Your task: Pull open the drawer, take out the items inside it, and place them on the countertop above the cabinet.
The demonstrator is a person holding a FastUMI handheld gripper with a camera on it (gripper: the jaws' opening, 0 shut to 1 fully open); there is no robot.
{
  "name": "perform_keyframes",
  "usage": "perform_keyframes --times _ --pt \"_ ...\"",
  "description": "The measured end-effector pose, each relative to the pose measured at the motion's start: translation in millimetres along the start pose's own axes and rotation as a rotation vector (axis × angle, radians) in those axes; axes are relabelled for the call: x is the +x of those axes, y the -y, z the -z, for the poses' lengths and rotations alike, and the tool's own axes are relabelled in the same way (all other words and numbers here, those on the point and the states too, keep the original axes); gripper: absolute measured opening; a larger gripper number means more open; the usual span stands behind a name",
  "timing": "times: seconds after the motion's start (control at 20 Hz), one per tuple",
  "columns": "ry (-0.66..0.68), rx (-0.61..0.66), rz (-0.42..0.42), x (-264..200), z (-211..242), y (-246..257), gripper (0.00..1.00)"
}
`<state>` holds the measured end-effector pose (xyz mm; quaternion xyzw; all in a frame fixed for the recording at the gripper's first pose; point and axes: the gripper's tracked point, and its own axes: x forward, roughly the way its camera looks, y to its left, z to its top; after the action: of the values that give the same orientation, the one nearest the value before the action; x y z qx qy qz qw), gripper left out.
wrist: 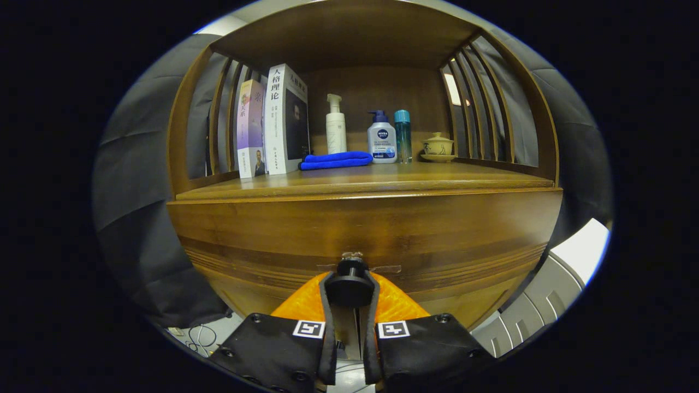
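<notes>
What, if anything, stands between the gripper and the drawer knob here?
Nothing visible: the gripper has both fingers pressed on the black drawer knob, against the closed wooden drawer front.

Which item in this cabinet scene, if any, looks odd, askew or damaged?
Little stands out. The books, blue cloth, bottles and lidded cup stand tidy on the countertop. Only oddity: clear tape strips beside the drawer knob, which the gripper clamps.
</notes>
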<state>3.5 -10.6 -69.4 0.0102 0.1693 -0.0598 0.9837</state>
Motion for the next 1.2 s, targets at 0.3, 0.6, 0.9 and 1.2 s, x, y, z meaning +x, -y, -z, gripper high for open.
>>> perform_keyframes --times 0.3,0.6,0.9,1.2 --pt "-0.018 0.009 -0.024 -30.3 9.0 -0.1 0.21" --pt "-0.032 0.014 -0.04 -57.7 17.3 -2.5 0.21" --pt "-0.04 0.009 -0.056 -87.8 27.0 -4.5 0.21" --pt "-0.057 0.001 -0.08 -115.6 44.9 -6.0 0.21"
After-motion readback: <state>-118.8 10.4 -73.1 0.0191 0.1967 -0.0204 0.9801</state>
